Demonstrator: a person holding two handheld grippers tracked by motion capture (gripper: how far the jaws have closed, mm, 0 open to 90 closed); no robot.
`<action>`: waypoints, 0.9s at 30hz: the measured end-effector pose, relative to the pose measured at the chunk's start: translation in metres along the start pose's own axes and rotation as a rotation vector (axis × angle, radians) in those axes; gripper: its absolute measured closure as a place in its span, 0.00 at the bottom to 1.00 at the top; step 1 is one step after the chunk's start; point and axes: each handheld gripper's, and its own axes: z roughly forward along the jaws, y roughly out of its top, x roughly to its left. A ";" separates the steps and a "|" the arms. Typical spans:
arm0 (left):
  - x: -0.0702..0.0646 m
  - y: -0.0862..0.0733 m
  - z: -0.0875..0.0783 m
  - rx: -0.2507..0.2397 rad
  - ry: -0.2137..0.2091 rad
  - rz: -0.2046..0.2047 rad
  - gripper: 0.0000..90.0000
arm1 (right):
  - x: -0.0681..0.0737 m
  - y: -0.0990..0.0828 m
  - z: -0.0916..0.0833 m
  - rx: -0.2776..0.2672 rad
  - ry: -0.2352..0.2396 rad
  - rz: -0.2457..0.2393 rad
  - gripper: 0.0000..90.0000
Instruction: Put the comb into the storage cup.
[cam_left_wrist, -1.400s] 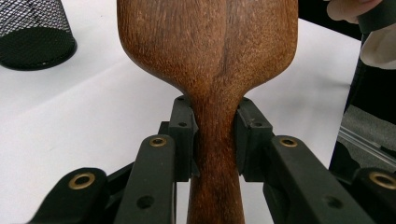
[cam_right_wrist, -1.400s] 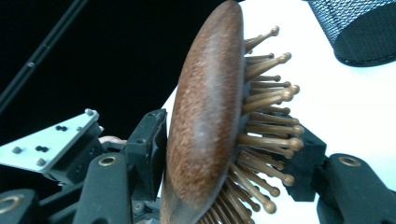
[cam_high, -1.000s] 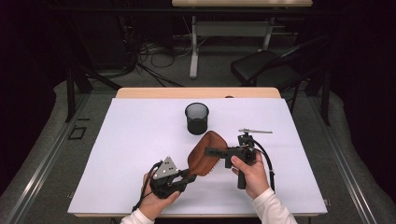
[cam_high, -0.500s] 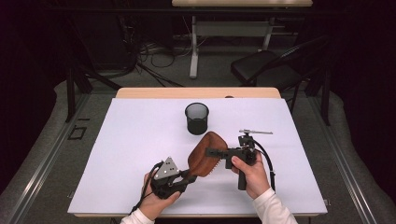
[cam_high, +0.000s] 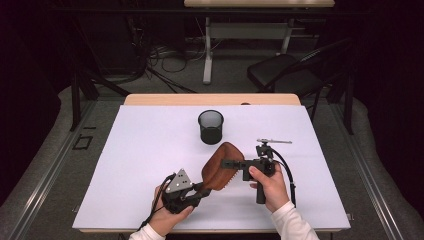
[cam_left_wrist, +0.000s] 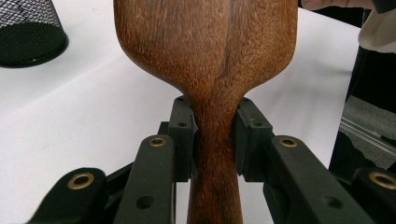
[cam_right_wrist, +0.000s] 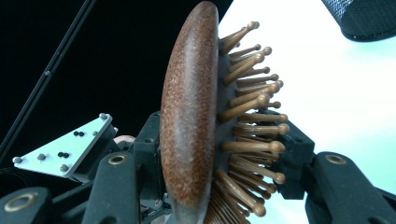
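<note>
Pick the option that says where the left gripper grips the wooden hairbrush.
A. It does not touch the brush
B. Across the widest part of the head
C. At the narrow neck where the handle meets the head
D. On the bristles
C: in the left gripper view the left gripper has its two pads pressed on either side of the hairbrush just where the head narrows into the handle.
</note>
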 end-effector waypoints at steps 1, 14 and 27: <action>0.000 0.000 0.001 0.001 -0.004 0.002 0.79 | 0.000 0.000 0.000 0.009 -0.001 0.009 0.52; -0.001 -0.001 0.002 -0.009 -0.007 -0.001 0.75 | -0.005 -0.001 0.001 0.012 0.002 0.059 0.54; -0.001 -0.001 0.003 0.002 -0.006 -0.008 0.70 | -0.012 -0.002 0.002 0.021 0.015 0.116 0.55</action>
